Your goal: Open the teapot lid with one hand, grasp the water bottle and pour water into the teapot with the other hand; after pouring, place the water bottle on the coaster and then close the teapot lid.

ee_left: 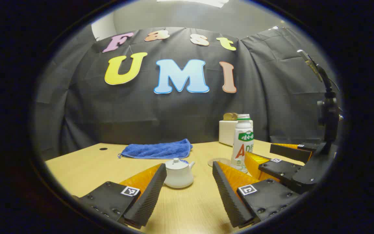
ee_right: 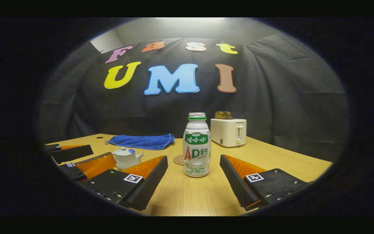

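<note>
A small white teapot (ee_left: 178, 174) with its lid on stands on the wooden table, just ahead of my open left gripper (ee_left: 189, 169) and slightly toward its left finger. The uncapped white water bottle (ee_right: 196, 146) with a green and red label stands upright ahead of my open right gripper (ee_right: 193, 159), between the lines of its fingers. A round coaster (ee_right: 179, 160) lies flat behind the bottle on its left. In the left gripper view the bottle (ee_left: 243, 140) stands to the right, with the coaster (ee_left: 218, 161) beside it and the right gripper (ee_left: 282, 161) further right. The teapot (ee_right: 126, 157) and the left gripper (ee_right: 78, 159) sit left in the right gripper view.
A folded blue towel (ee_left: 157, 150) lies at the back of the table (ee_left: 86, 169). A white toaster (ee_right: 228, 131) holding bread stands at the back right. A small dark hole (ee_left: 103, 149) marks the table's back left. The black cloth wall closes the far side.
</note>
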Available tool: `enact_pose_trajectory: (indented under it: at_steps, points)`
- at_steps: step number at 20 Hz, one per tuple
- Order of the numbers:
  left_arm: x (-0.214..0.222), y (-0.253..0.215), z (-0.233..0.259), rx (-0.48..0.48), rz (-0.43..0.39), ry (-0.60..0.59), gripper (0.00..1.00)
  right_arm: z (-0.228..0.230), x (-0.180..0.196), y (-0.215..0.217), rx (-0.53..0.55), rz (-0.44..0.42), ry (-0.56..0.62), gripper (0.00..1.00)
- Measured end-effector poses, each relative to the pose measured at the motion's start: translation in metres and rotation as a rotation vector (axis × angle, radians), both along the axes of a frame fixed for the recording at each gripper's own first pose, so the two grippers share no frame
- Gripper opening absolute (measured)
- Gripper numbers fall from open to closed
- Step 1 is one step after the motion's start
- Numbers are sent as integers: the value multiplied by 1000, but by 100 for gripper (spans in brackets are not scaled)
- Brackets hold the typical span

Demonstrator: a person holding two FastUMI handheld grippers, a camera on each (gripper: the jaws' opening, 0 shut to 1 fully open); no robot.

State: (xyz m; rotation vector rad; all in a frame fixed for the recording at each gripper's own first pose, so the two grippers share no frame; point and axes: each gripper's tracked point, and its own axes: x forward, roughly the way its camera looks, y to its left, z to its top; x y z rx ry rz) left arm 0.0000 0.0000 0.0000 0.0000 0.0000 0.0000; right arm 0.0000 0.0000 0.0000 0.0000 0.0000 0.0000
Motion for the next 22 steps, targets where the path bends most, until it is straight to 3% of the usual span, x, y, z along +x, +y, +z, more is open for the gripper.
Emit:
enact_pose_trajectory:
  at_steps: [3,8,15,17,19,21,22]
  points:
    - [6,2,4,38,21,19,89,-1,-3,7,29,43,26,99]
    - [9,7,18,46,27,-10,96,16,-3,1,-8,32,4,99]
    - [43,13,36,51,32,-15,93,59,4,-5,1,27,-60,99]
    - [53,18,33,44,41,3,84,62,4,-8,-7,20,-67,99]
    - [64,22,32,25,41,12,89,60,5,-8,-3,24,-62,99]
    - [77,27,30,53,54,25,80,56,6,-8,2,27,-51,99]
    - [82,31,26,70,60,35,84,54,6,-9,4,27,-46,99]
